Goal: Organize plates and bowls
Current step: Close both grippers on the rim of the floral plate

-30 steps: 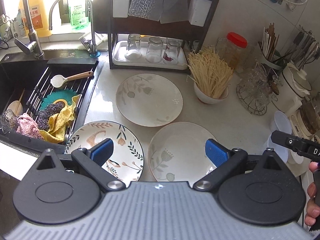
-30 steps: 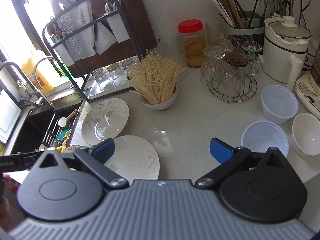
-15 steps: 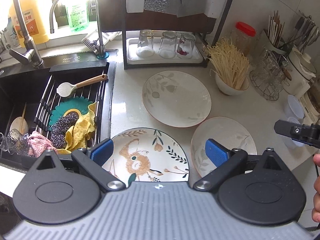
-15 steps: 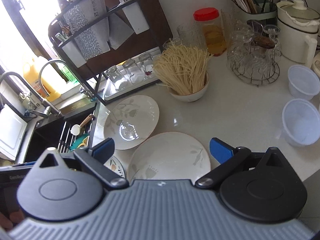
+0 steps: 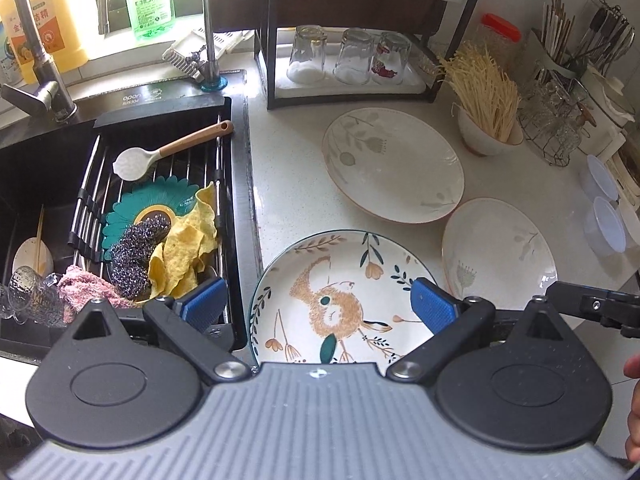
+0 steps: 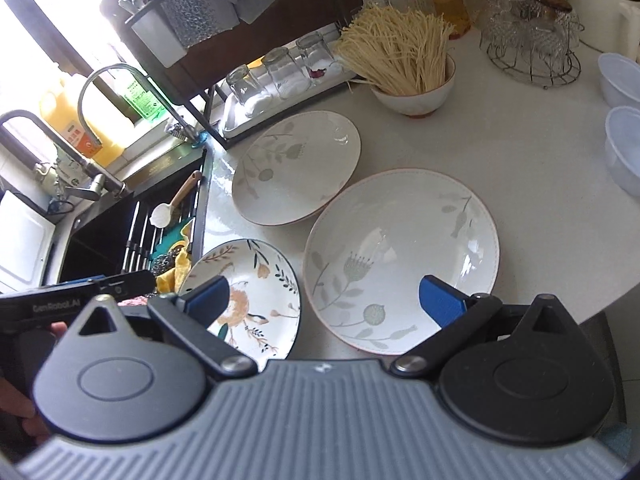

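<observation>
Three plates lie on the white counter. A patterned plate with an orange animal and a dark rim sits by the sink edge. Right of it is a pale floral plate, and behind both a second pale floral plate. My left gripper hovers open above the patterned plate, holding nothing. My right gripper is open over the gap between the patterned plate and the near floral plate, also holding nothing. Translucent plastic bowls stand at the far right.
A black sink with a drain rack, scrubbers, cloths and a spoon lies left. A dark rack with upturned glasses stands at the back. A bowl of dry noodles, a wire glass holder and utensil holders crowd the back right.
Both grippers have swung left and lower over the counter; the plates loom larger. The patterned plate now sits under my left gripper, and the near floral plate under my right.
</observation>
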Motion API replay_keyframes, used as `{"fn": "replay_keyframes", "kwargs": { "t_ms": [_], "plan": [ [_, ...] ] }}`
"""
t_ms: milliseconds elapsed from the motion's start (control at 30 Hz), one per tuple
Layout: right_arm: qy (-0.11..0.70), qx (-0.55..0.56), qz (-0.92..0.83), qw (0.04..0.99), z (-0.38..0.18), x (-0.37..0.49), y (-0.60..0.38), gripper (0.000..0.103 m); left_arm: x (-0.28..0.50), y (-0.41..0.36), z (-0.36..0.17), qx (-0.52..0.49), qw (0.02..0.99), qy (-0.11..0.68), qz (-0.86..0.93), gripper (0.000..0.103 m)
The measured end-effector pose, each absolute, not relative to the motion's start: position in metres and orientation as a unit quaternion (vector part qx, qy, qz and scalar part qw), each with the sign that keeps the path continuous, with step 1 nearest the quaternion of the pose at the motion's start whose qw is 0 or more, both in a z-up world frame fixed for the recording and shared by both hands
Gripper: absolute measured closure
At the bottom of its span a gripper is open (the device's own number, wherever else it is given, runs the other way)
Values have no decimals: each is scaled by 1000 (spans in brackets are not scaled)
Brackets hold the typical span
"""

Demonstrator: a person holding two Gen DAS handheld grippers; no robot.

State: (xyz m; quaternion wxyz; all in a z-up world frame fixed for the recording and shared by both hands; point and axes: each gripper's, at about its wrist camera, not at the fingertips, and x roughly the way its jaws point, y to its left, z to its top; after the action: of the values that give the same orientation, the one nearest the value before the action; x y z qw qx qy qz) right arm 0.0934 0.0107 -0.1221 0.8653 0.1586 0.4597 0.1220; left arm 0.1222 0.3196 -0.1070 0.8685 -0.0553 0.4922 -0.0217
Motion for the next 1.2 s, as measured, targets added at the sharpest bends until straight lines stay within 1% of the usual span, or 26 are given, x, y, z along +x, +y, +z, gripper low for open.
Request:
{"fn": "replay_keyframes", "kwargs": {
  "t_ms": [67, 133, 167, 200, 233, 267, 300, 333, 367, 433, 467, 500, 667, 733, 800, 833, 867, 967, 1033, 1067, 1133, 1167, 1200],
  "plan": [
    [470, 169, 132, 857, -129, 95, 17, 7, 122, 326, -114, -61, 865, 498, -21, 3],
    [482, 179, 144, 846, -134, 97, 23, 14, 123, 331, -123, -68, 860, 505, -24, 4],
    [485, 184, 150, 841, -136, 98, 24, 20, 124, 333, -127, -69, 858, 507, -27, 4],
    [489, 187, 155, 838, -138, 99, 27, 24, 124, 335, -131, -70, 854, 515, -32, 4],
    [493, 190, 159, 834, -140, 100, 30, 23, 126, 337, -138, -75, 845, 529, -38, 4],
    [498, 199, 166, 828, -143, 101, 31, 27, 127, 340, -142, -81, 841, 534, -34, 4],
    [504, 217, 178, 817, -146, 103, 32, 34, 127, 343, -147, -90, 840, 534, -31, 4],
    [509, 231, 185, 809, -149, 105, 33, 39, 127, 347, -151, -101, 836, 538, -31, 4],
    [515, 232, 186, 804, -152, 107, 36, 41, 127, 351, -155, -112, 832, 542, -30, 4],
    [524, 229, 185, 799, -156, 110, 42, 43, 127, 358, -162, -124, 830, 543, -23, 5],
    [529, 231, 188, 794, -159, 111, 44, 47, 128, 360, -166, -125, 825, 550, -22, 10],
    [536, 233, 192, 789, -163, 112, 46, 50, 129, 363, -170, -133, 819, 557, -23, 13],
    [567, 241, 191, 764, -180, 115, 54, 60, 132, 371, -181, -165, 809, 564, -22, 26],
    [573, 244, 186, 760, -187, 114, 55, 61, 135, 372, -187, -173, 805, 567, -18, 27],
    [582, 246, 175, 755, -194, 115, 55, 63, 139, 376, -193, -184, 800, 571, -13, 35],
    [585, 248, 170, 753, -197, 116, 55, 64, 141, 378, -196, -190, 799, 570, -13, 41],
    [586, 252, 170, 751, -199, 117, 55, 66, 143, 380, -198, -193, 799, 569, -13, 45],
    [583, 253, 155, 756, -202, 118, 52, 66, 150, 382, -200, -196, 802, 564, -16, 54],
    [582, 253, 148, 759, -205, 119, 50, 66, 156, 383, -201, -196, 804, 561, -14, 59],
    [581, 254, 145, 759, -207, 120, 49, 67, 158, 383, -202, -194, 804, 561, -12, 64],
    [583, 257, 139, 758, -213, 123, 48, 67, 161, 385, -204, -194, 806, 559, -9, 70],
    [584, 258, 138, 758, -215, 124, 48, 68, 161, 386, -205, -194, 808, 556, -8, 76],
    [584, 251, 136, 759, -217, 125, 49, 72, 162, 388, -206, -195, 810, 553, -6, 79]
  ]
}}
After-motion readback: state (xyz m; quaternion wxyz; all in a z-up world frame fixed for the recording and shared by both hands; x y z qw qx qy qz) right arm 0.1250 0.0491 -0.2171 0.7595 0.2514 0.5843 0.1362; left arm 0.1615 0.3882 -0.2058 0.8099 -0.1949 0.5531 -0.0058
